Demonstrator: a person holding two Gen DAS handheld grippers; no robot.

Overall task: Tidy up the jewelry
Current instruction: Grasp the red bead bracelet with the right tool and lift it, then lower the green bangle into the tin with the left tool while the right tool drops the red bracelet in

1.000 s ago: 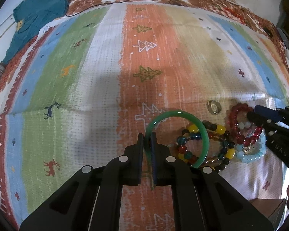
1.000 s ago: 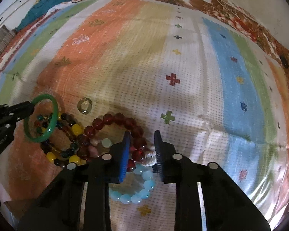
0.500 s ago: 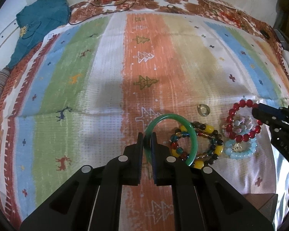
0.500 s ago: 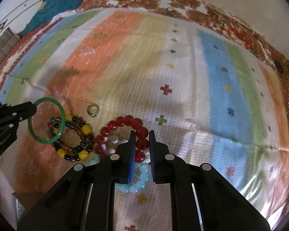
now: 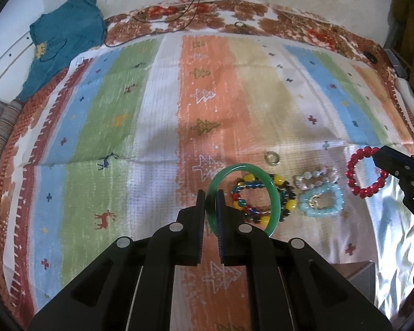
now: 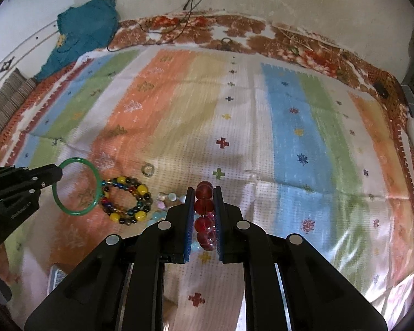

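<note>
Here the left gripper point(image 5: 210, 207) is clamping the rim of a green bangle point(image 5: 271, 193), its jaws closed on the band, and the ring is hanging clear of the striped blanket point(image 5: 124, 110). In the right wrist view the bangle is showing as a full green circle at the tip of that gripper, at the left of the scene, above the orange stripe.

The right gripper point(image 6: 204, 207) is pinching a red bead bracelet point(image 6: 204, 207); several dark red beads are sitting in a column between its blue pads. In the left wrist view the same bracelet is hanging as an open loop off the gripper's tip at the right, apart from the cloth.

Four pieces are lying on the blanket between the two grippers. A multicoloured bead bracelet point(image 6: 127, 204) with yellow, black, red and blue beads is resting just right of the bangle. Right of it, a pale pink and white bead strand point(image 5: 316, 178) is lying beside a light blue bead bracelet point(image 5: 321, 202), the blue one nearer. A small ring point(image 5: 272, 157) is sitting a little farther off, alone on the pale stripe.

At the far left corner a teal garment point(image 5: 66, 44) is lying crumpled against the wall, and a thin black cable point(image 5: 190, 8) is trailing over the blanket's far floral border.
</note>
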